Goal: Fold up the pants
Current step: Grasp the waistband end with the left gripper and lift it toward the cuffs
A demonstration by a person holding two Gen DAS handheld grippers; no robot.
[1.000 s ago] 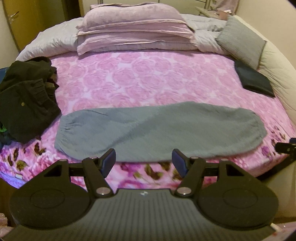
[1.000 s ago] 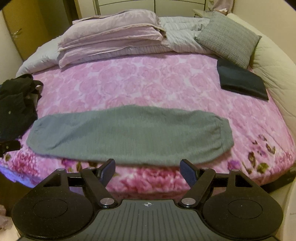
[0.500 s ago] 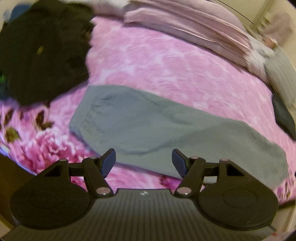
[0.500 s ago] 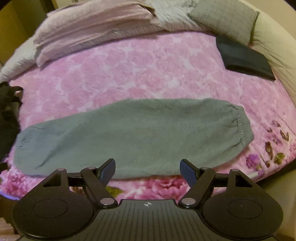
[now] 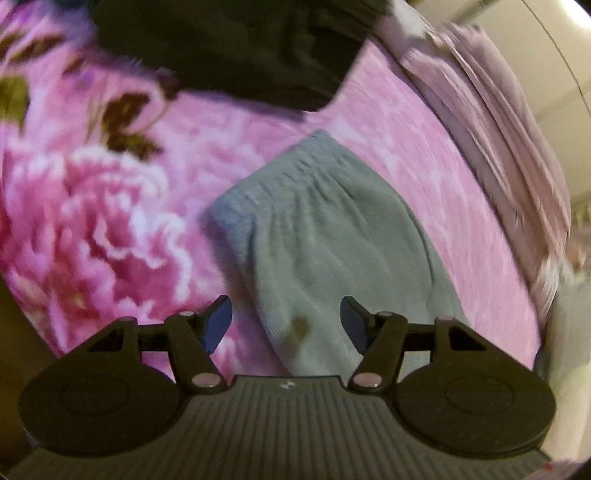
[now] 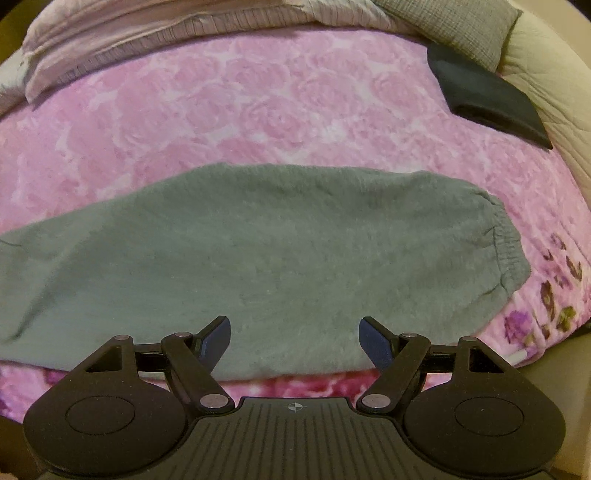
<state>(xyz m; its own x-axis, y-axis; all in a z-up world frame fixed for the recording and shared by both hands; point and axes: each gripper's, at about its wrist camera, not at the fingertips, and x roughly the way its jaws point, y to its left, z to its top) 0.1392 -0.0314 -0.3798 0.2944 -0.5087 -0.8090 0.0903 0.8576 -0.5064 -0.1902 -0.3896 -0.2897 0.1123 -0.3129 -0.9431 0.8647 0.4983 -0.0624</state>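
Left black two-finger gripper [image 5: 286, 321] angled steeply down, view blurred. Blue-padded fingers [image 5: 218, 323] apart, jaws just been closing slightly, nothing pinched; grey fabric shows in gap without touching pads. Right black two-finger gripper [image 6: 294, 338] tipped steeply down too, view sharp. Its blue-padded fingers [image 6: 375, 343] spread wider, nothing clamped between them. No hand or sleeve visible in either wrist view.

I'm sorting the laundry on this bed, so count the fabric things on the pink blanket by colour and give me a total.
Grey: 2, the grey pants and the grey pillow.
Black: 2, the folded black item and the black clothes heap.
Pale lilac: 1, the folded bedding stack.
Total: 5.
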